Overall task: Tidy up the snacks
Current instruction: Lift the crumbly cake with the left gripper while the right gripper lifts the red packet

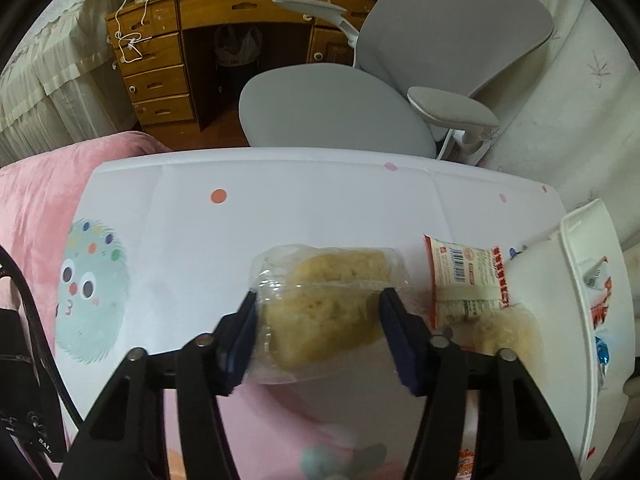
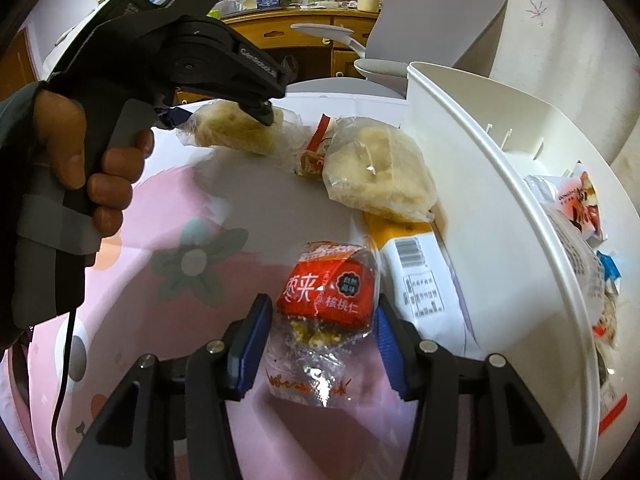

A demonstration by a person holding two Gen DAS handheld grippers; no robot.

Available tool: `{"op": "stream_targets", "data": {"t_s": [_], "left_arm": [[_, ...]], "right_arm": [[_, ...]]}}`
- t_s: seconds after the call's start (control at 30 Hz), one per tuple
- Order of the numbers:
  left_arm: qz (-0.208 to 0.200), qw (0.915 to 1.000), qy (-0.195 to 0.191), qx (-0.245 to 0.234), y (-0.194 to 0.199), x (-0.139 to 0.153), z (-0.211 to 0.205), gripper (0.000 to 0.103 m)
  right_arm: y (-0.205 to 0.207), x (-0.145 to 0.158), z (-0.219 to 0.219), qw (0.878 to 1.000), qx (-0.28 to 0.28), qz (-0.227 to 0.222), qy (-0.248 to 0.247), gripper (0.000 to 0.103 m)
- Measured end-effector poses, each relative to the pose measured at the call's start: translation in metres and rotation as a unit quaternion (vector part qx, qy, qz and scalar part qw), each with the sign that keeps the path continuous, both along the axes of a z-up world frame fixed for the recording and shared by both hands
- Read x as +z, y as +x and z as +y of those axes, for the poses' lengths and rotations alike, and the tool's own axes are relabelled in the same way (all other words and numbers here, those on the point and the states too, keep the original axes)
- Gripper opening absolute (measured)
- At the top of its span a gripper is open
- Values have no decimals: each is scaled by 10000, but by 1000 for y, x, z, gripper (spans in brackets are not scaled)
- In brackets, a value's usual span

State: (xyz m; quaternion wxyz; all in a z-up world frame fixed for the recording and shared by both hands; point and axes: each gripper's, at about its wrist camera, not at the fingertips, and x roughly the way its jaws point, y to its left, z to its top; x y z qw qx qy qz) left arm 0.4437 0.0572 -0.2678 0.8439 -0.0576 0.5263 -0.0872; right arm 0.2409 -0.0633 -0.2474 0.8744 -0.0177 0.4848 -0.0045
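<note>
Left wrist view: my left hand-held gripper [image 1: 318, 312] pinches a bread packet [image 1: 324, 304]; right hand-held gripper [image 2: 320, 312] pinches a red snack packet [image 2: 326, 292]. Next, I judge: carry both into the white bin [image 2: 480, 184].

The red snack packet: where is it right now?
In the right wrist view, the red snack packet sits low and central between the right gripper pads, just left of the white barcode pack beside the white bin.

both grippers angled steeply down; left gripper [image 1: 316, 316] pinches a clear-wrapped pastry [image 1: 324, 304], right gripper [image 2: 320, 320] clamps a red snack packet [image 2: 326, 296].
</note>
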Motion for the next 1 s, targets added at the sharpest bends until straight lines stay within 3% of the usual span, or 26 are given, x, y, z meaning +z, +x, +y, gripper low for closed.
{"op": "stream_targets", "data": {"t_s": [0.17,0.37,1.0], "left_arm": [[-163,9997,-176,-55,-22,13,11,32],[-298,9991,-259,-152,-52,33,26,19],[-503,9967,-306,-563,-167,110,53,16]], "right_arm": [[-12,6,6,10000,-56,-40,-31,51],[-33,19,14,9998,-175,-95,-26,51],[-118,87,30,9966,-735,-382,-9,51]]}}
